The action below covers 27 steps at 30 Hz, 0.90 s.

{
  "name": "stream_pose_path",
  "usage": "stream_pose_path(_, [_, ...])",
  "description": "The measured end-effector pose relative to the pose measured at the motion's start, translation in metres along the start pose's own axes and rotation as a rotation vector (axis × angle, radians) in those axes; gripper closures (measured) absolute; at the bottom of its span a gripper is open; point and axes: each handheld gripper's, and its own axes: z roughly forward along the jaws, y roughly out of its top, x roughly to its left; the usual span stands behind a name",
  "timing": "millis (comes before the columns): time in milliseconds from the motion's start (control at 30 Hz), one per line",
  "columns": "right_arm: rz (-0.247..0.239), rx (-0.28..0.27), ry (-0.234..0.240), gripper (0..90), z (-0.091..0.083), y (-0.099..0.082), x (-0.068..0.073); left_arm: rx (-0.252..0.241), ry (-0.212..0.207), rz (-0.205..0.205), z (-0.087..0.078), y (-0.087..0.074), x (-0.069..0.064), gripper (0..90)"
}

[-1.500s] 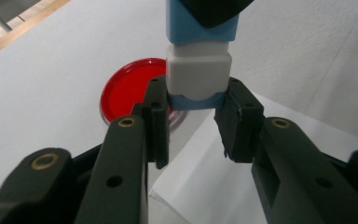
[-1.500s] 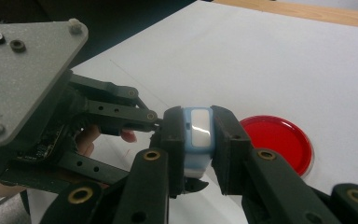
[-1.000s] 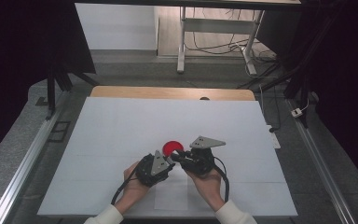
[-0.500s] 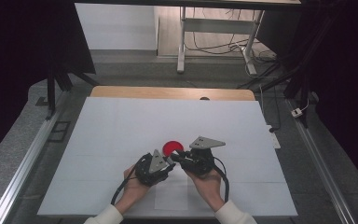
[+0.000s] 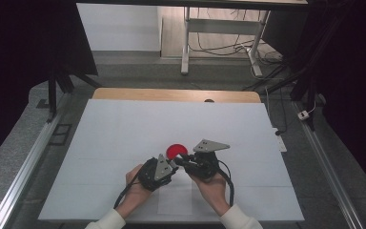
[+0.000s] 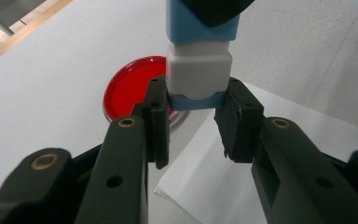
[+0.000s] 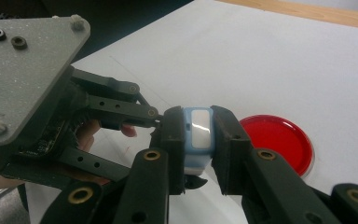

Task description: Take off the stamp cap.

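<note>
the blue and white block is sitting between both pairs of jaws, above the desk. the left gripper is clamping its lower end, the right gripper is squeezing its sides. the red dish is lying at twelve o'clock.

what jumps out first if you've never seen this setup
The two hand-held grippers meet near the table's front edge: the left hand-held gripper and the right hand-held gripper are both clamped on one small blue-and-white block. Just beyond them a bright red round lid lies on the white table.
</note>
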Motion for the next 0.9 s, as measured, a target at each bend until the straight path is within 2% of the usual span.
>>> stream_pose_path(67, [-0.001,-0.001,0.0,75.2,0.0,0.0,0.0,0.007,0.001,0.008,0.0,0.0,0.0,65.6])
stream_pose_path(133, [0.0,0.001,-0.001,75.2,0.0,0.0,0.0,0.002,-0.012,-0.01,0.0,0.0,0.001,65.5])
stream_pose_path(233, [0.006,-0.008,0.0,75.1,0.0,0.0,0.0,-0.004,-0.051,-0.055,0.0,0.0,0.003,65.5])
stream_pose_path(367, [-0.002,-0.003,-0.006,75.2,-0.001,0.0,0.001,-0.01,-0.085,-0.115,0.001,-0.001,0.006,65.4])
stream_pose_path(400, [-0.003,-0.005,-0.008,75.1,-0.001,0.0,0.001,-0.01,-0.088,-0.119,0.001,-0.002,0.006,65.4])
stream_pose_path(533, [-0.002,-0.001,-0.007,75.1,-0.001,0.0,0.001,-0.005,-0.073,-0.097,0.001,-0.001,0.005,65.4])
stream_pose_path(567, [-0.001,0.0,-0.006,75.2,-0.001,0.0,0.001,-0.003,-0.059,-0.079,0.001,-0.001,0.004,65.5])
stream_pose_path(633, [0.006,-0.016,-0.001,75.3,-0.001,0.0,0.001,0.034,-0.031,-0.021,0.003,-0.002,0.001,65.6])
stream_pose_path(667, [-0.004,-0.03,-0.017,75.3,-0.006,0.004,-0.001,0.051,-0.023,-0.004,0.005,-0.003,0.0,65.6])
stream_pose_path(733, [-0.002,-0.034,-0.017,75.3,-0.009,0.005,-0.002,0.045,-0.042,-0.018,0.005,-0.004,0.001,65.6])
stream_pose_path(800, [0.006,-0.05,-0.021,75.3,-0.014,0.007,-0.004,0.025,-0.042,-0.028,0.004,-0.003,0.002,65.6])
stream_pose_path(900, [0.013,-0.055,-0.02,75.3,-0.016,0.007,-0.006,0.021,-0.039,-0.039,0.004,-0.004,0.003,65.6])
